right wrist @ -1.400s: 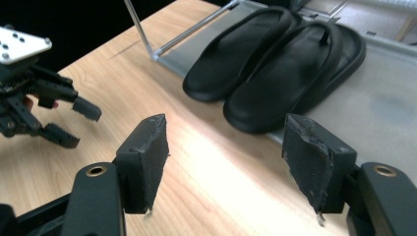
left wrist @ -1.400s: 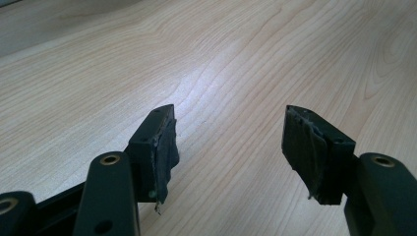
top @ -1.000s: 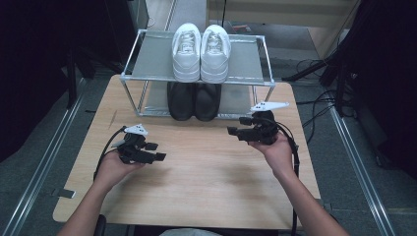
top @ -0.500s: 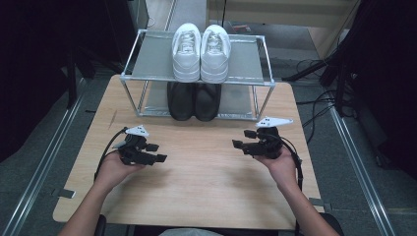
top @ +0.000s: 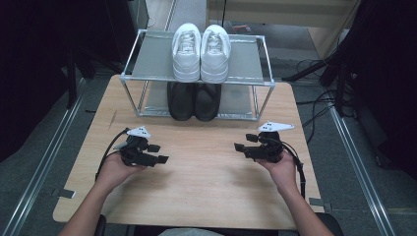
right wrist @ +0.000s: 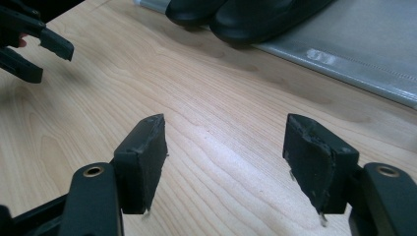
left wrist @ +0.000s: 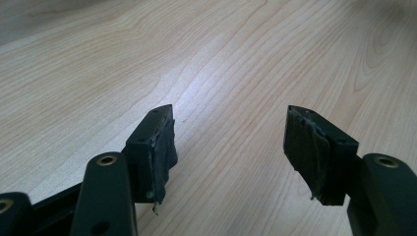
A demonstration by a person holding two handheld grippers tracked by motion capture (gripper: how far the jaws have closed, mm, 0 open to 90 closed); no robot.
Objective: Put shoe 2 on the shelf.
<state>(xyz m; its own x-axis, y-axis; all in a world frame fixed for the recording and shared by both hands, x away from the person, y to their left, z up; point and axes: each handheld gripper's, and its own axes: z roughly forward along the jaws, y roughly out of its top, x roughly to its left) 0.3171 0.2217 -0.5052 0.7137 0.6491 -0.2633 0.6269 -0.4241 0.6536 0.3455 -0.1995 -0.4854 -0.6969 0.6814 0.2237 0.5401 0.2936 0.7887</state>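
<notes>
Both hands rest low on the pale wooden tabletop (top: 206, 182), one black two-jaw claw in each. Left claw (top: 158, 153) sits at the left of the board, jaws pointing toward the middle and standing apart, nothing between them. In the left gripper view the gap between its padded jaws shows bare wood grain.

Right claw (top: 246, 142) sits at the right of the board, jaws pointing inward toward the left one, also apart and holding nothing. The two claws are well apart, with open tabletop between them.

Nearest things: pair of black shoes (top: 193, 101) side by side on the lower shelf of the grey metal-framed two-tier shoe rack (top: 147, 59), which stands at the far edge of the tabletop. In the right gripper view the black toes (right wrist: 246, 14) lie ahead of the jaws, not touching. Pair of white lace-up sneakers (top: 201, 51) side by side on the upper shelf, directly above the black pair, toes toward the person.
</notes>
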